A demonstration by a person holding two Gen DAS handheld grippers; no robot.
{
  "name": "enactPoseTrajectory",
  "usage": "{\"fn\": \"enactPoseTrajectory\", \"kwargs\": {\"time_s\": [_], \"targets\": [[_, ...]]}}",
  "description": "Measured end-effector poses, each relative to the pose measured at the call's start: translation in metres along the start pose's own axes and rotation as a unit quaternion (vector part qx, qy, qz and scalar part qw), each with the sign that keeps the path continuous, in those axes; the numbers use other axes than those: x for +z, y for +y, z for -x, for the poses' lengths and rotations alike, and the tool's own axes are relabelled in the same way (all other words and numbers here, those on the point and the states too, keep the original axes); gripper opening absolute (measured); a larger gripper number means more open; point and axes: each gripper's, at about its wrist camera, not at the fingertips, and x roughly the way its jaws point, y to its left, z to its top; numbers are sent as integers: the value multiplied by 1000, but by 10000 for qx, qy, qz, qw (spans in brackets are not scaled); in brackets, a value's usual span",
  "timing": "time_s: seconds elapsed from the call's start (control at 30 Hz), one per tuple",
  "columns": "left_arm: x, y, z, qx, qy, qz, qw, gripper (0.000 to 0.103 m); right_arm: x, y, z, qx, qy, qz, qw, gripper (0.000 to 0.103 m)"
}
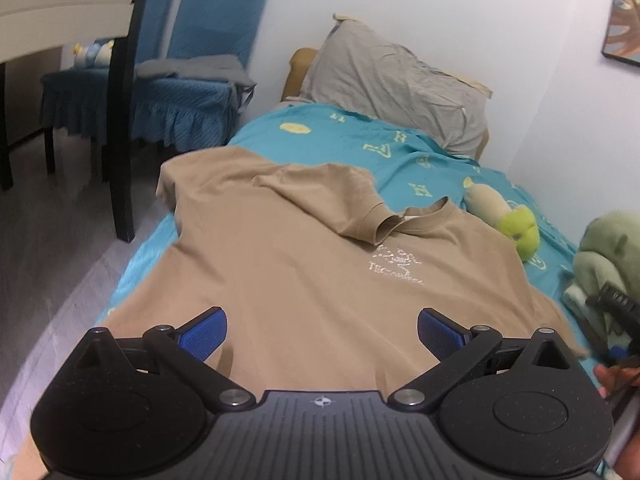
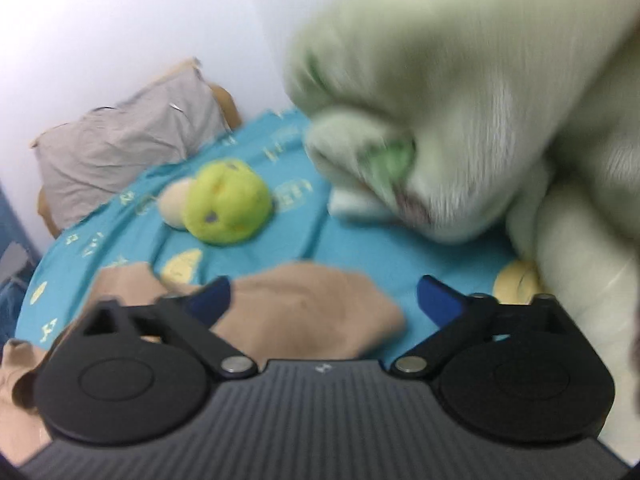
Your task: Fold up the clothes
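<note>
Hovering both claws released, we see the tan T-shirt (image 1: pixel 288 264) spread face-up on the bed (image 1: pixel 420 168), one sleeve (image 1: pixel 332 196) flopped over by the collar. Left claw (image 1: pixel 322 330) gapes above the hem; right claw (image 2: pixel 323 298) gapes over what seems, through blur, its other sleeve. Light, limp cotton; we'd pinch hem corners or shoulder seams.

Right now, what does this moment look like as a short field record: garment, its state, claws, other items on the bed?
garment: tan T-shirt, spread on the teal bedsheet
fold state: one sleeve laid over the chest, rest unfolded
left claw: open, empty, above the shirt's lower part
right claw: open, empty, over the shirt's edge
nearby: green plush toy, grey pillow, pale green blanket
</note>
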Motion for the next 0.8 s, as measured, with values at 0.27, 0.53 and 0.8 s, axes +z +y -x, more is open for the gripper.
{"fn": "enactPoseTrajectory", "kwargs": {"time_s": [0.27, 0.53, 0.8], "targets": [[12, 3, 31, 148, -46, -453, 9989, 102, 1, 93, 47, 1949, 16, 1308, 9721, 103], [29, 41, 29, 303, -139, 63, 9994, 103, -48, 213, 1, 3150, 1473, 2154, 9125, 73], [28, 62, 11, 355, 18, 561, 9978, 103, -96, 284, -27, 2652, 1157, 3211, 9018, 8]]}}
